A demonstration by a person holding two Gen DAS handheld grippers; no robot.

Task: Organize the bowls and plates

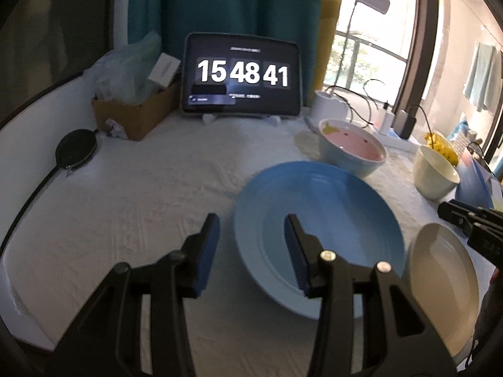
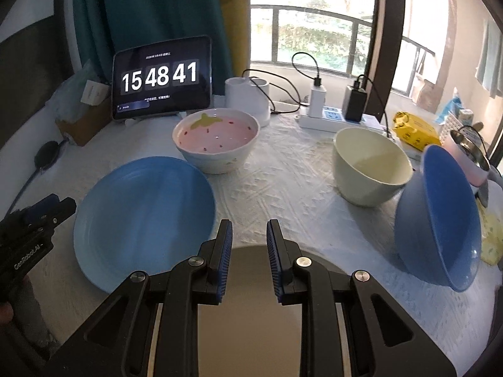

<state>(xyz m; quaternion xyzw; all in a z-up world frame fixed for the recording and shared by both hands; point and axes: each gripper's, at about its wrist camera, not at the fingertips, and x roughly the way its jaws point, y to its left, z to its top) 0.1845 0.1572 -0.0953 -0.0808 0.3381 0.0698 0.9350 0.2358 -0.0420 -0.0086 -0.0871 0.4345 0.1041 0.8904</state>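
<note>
My left tongs (image 1: 251, 229) hang unclenched over the near-left rim of the wide sky-blue ceramic plate (image 1: 317, 235), one pad outside the rim, one above the well, nothing gripped; my right tongs (image 2: 249, 235) stand narrowly parted over the cream-white round plate (image 2: 248, 308), and I judge nothing is pinched there either. Both plates lie flat on the white textured table (image 2: 283, 188), just beside each other. To stack them well, I'd lower the left pads astride the blue rim, clench only once seated, lift level – steering clear of the strawberry-patterned pink bowl (image 2: 217, 139) behind.
</note>
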